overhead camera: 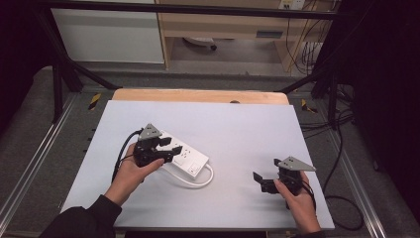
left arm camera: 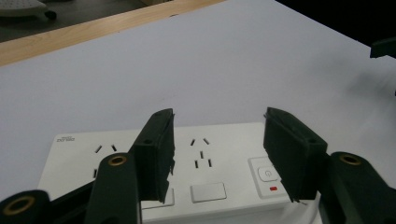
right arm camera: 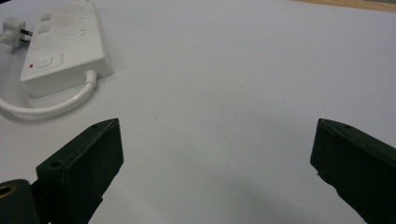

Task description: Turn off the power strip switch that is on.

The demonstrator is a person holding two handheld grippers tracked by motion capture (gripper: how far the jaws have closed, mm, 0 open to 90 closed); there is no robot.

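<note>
Black jaws of the left gripper (overhead camera: 167, 147) stand apart over a white power strip (overhead camera: 185, 156), and we hold nothing between them. In the left gripper view the left gripper (left arm camera: 218, 154) hangs just above the power strip (left arm camera: 205, 163): between its two jaws we see one socket and a plain white rectangular button below it, while the switch with a small red mark (left arm camera: 268, 177) lies beside the right jaw. We cannot tell if the jaws touch the strip's top or only hover over it.

Our right gripper (overhead camera: 265, 181) is well apart from it, near the right side of the table, and its jaws are spread wide with nothing inside — under them is only the bare white table top (right arm camera: 224, 93). In the right gripper view the right gripper (right arm camera: 217, 158) looks toward the power strip (right arm camera: 70, 42) far at the upper left. A white cord (right arm camera: 51, 105) leaves the strip's near end and bends in a loop on the surface, and a white plug (right arm camera: 11, 28) lies at the left edge beside the strip.

From the high view the strip lies at a slant, left of the middle of the white table top (overhead camera: 237, 129). A strip of wood (overhead camera: 198, 95) borders the far edge of the table.
</note>
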